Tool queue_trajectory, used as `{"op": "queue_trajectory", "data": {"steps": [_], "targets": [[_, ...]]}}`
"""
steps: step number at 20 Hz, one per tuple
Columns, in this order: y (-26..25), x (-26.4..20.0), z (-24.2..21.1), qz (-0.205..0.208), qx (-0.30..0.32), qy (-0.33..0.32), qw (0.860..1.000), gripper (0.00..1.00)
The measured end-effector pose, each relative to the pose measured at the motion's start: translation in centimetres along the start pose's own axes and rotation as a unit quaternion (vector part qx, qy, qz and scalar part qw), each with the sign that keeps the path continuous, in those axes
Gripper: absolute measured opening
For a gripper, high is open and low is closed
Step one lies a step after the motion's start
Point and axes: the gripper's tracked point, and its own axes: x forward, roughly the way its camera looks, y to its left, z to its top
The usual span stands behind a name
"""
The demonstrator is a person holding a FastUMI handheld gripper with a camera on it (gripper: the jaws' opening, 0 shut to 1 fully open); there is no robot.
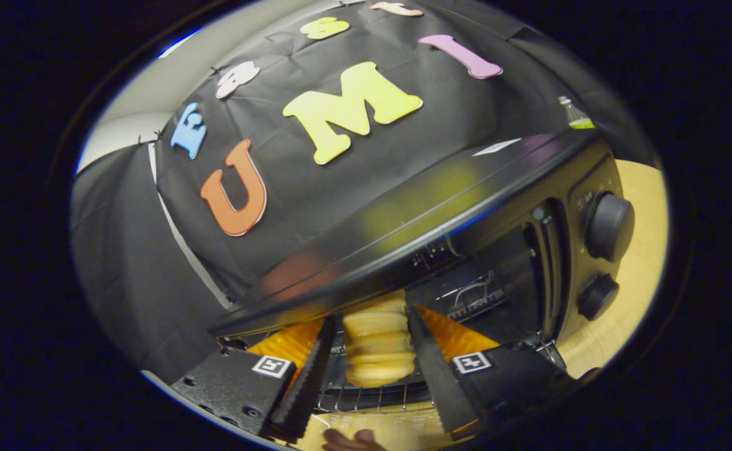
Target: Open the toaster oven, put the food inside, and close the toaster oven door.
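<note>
Gripper view: the gripper [373, 376] has its two dark fingers closed on the food [378, 347], a pale ridged bread-like piece held between them at the mouth of the toaster oven [466, 207], over its wire rack [366, 398]. Its long axis runs forward along the fingers, pointing into the cavity. Beyond, two knobs [607, 225] flank the opening. Risk: the piece looks close under the oven's top edge and could snag there if lifted.

Glossy black metal toaster oven [403, 213], wooden table [641, 263]
</note>
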Motion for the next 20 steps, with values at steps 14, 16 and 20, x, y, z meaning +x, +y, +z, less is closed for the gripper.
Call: {"op": "queue_trajectory", "data": {"steps": [14, 16, 20], "targets": [[-0.7, -9.3, -0.1, -0.022, 0.055, 0.008, 0.998, 1.0], [-0.9, -11.5, -0.6, -0.03, 0.055, 0.015, 0.998, 1.0], [-0.4, -14.9, -2.1, -0.023, 0.07, 0.034, 0.997, 1.0]]}}
